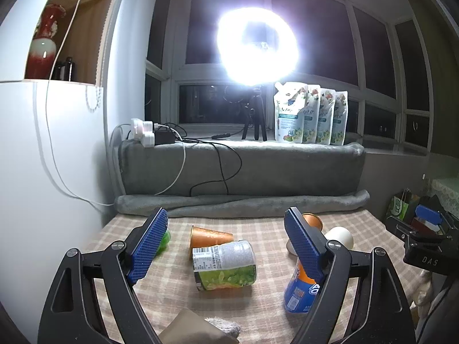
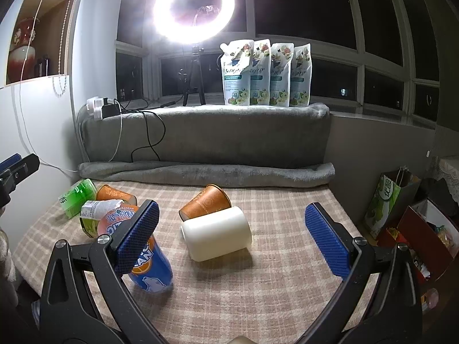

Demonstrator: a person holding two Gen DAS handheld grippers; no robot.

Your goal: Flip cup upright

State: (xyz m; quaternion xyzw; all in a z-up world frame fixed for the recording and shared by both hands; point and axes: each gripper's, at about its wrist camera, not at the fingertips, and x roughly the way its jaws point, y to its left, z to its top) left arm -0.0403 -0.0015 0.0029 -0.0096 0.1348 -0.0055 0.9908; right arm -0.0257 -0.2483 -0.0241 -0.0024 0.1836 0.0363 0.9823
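Here, both tongs, left (image 1: 226, 246) and right (image 2: 232, 238), are gaping empty over the checked table (image 2: 258, 286). White cup (image 2: 216, 236) is lying on its side, seemingly touching an orange cup (image 2: 205, 205).

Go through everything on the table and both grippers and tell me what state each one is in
White cup: on its side.
Near orange cup: on its side.
Far orange cup: on its side.
Blue can: tilted.
Green-label can: on its side.
Green bottle: lying down.
Left gripper: open.
Right gripper: open.
Ring light: on.
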